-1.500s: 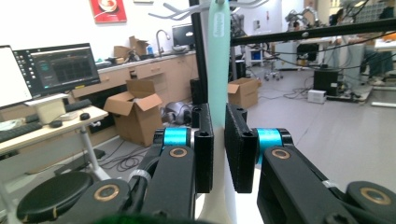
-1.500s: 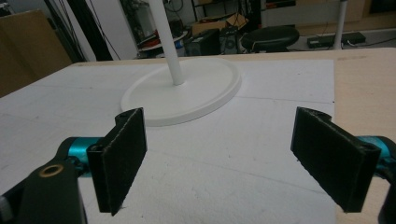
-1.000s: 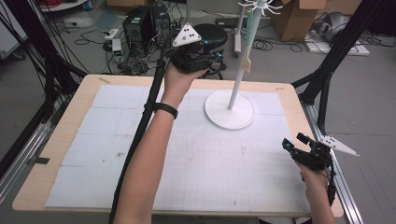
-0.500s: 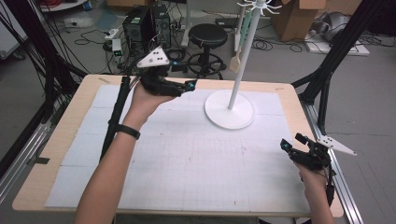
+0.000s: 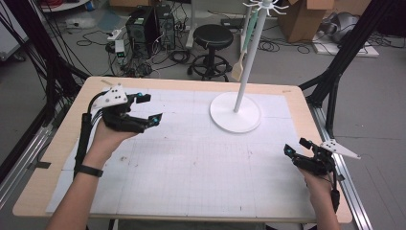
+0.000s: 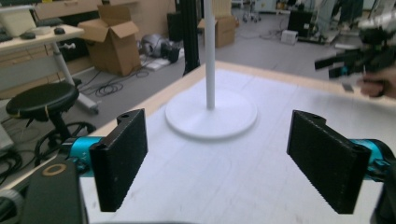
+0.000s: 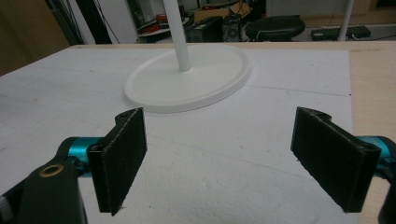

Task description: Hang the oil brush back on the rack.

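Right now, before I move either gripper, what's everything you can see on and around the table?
Stand: one, white, round base and tall pole, far right part of the table.
Spatula: one, pale wood, hanging from the stand beyond the far edge.
Mat: one, white, gridded, covering the table.
Table: one, light wood.
Stool: one, black, on the floor beyond the table.
Boxes: cardboard, brown, floor at far right.
Left gripper: open, empty, held above the table's left side.
Right gripper: open, empty, near right edge.

No readable text or labels anywhere
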Demonstrator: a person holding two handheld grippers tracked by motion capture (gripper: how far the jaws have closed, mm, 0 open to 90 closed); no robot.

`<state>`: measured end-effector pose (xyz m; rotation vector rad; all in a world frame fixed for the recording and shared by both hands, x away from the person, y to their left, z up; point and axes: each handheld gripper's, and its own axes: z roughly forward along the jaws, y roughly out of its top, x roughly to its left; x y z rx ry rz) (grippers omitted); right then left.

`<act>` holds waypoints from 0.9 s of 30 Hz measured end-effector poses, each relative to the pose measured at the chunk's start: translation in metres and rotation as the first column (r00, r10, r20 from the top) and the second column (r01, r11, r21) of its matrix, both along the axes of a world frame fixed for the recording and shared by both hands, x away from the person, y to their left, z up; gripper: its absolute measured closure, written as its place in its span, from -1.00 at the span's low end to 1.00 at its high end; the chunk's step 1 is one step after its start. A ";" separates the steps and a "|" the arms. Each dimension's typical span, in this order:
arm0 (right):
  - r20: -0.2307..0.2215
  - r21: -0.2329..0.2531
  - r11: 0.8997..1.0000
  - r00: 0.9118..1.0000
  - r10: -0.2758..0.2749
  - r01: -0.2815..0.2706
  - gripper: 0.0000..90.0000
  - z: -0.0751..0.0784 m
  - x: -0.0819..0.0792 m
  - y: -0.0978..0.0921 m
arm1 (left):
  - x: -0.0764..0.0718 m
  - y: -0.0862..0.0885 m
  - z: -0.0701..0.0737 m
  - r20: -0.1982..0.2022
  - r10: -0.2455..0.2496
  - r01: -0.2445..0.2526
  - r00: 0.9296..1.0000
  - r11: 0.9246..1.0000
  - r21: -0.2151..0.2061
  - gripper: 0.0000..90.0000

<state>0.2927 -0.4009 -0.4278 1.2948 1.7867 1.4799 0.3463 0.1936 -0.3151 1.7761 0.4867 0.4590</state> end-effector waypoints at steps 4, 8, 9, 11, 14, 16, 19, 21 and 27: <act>0.000 -0.004 1.000 1.000 0.001 -0.001 -0.61 -0.001 0.001 0.002 | -0.014 0.016 -0.015 0.007 -0.001 0.001 1.000 1.000 -0.023 -0.56; -0.005 -0.011 1.000 1.000 0.004 -0.004 -0.61 -0.001 0.001 0.004 | -0.024 0.028 -0.032 -0.009 -0.004 0.003 1.000 1.000 -0.030 -0.61; -0.005 -0.013 1.000 1.000 0.003 -0.003 -0.61 -0.001 0.001 0.004 | -0.026 0.031 -0.035 -0.005 -0.002 0.002 1.000 0.999 -0.032 -0.61; -0.004 -0.013 1.000 1.000 0.004 -0.004 -0.61 -0.001 0.001 0.004 | -0.030 0.035 -0.041 -0.006 0.007 -0.008 1.000 0.999 -0.040 -0.61; -0.009 -0.014 1.000 1.000 0.006 -0.006 -0.61 -0.002 0.002 0.005 | -0.034 0.041 -0.050 -0.012 -0.003 0.002 1.000 0.998 -0.058 -0.61; -0.011 -0.010 1.000 1.000 0.005 -0.005 -0.61 -0.002 0.002 0.005 | -0.035 0.042 -0.056 -0.016 0.005 -0.006 1.000 0.999 -0.048 -0.61; -0.009 -0.011 1.000 1.000 0.006 -0.006 -0.61 -0.002 0.003 0.005 | -0.035 0.043 -0.065 -0.040 0.006 -0.007 0.999 1.000 -0.029 -0.61; -0.012 -0.008 1.000 1.000 0.003 -0.003 -0.61 -0.002 0.003 0.006 | -0.035 0.044 -0.068 -0.041 0.003 -0.005 0.999 0.999 -0.043 -0.61; -0.007 -0.016 1.000 1.000 0.008 -0.008 -0.61 -0.001 0.002 0.006 | -0.030 0.048 -0.073 -0.060 0.036 -0.038 0.998 0.999 -0.035 -0.63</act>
